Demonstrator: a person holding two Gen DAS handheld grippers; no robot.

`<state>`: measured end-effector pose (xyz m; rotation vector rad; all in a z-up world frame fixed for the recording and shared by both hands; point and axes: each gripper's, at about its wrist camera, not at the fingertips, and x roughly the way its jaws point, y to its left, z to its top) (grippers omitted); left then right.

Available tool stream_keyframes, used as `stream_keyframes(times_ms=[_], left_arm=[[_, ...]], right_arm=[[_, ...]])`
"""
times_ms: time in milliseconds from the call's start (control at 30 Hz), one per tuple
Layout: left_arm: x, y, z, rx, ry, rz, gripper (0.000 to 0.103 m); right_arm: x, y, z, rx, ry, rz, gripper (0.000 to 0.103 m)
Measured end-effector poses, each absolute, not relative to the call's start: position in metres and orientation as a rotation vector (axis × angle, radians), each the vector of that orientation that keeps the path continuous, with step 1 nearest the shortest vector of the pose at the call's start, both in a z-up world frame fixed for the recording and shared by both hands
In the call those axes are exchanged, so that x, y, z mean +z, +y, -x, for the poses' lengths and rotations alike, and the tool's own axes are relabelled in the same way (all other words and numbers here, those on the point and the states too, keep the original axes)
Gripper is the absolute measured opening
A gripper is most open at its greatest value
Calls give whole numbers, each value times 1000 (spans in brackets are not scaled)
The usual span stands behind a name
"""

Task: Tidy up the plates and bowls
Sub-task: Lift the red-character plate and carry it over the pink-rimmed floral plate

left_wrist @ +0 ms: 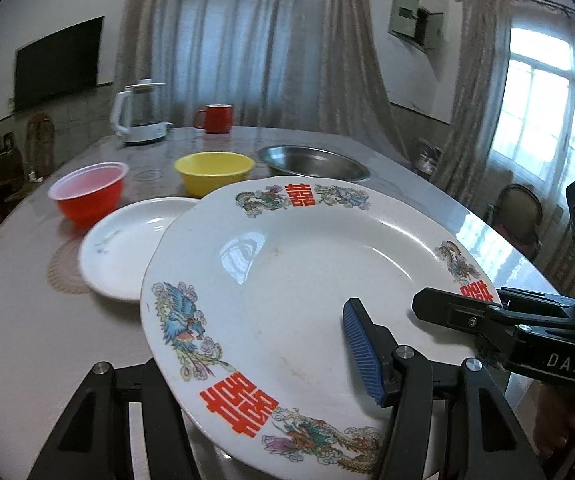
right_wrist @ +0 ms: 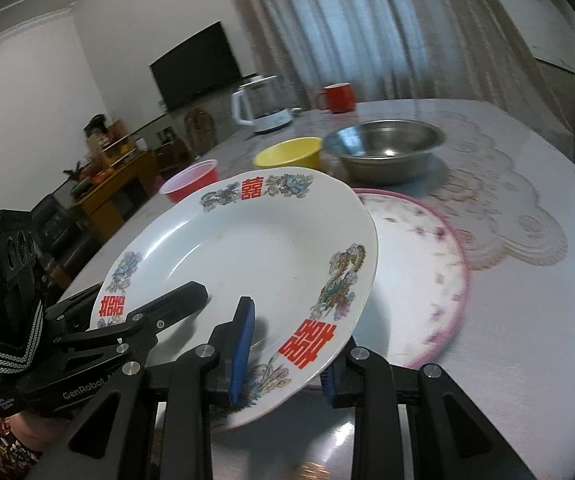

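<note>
I carry the big decorated plate (right_wrist: 247, 248) above the counter (right_wrist: 527, 320), my left hand-held gripper (left_wrist: 247, 364) and right hand-held gripper (right_wrist: 287, 356) each clamped on its near rim, judging it stiff, glossy, breakable and heavy enough to need both rim grips.
</note>
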<state>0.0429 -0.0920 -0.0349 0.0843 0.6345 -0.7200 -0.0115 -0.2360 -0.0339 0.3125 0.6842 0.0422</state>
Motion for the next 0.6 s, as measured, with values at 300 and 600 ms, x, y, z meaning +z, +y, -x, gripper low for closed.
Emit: stream_keyframes(times_ms=[300, 600], left_arm=[[-41, -127, -53, -752, 683, -110, 61], [-48, -151, -67, -747, 779, -131, 61]], right_arm=[[-41, -268, 13, -22, 722, -358, 28], [-50, -290, 5, -74, 793, -389, 30]])
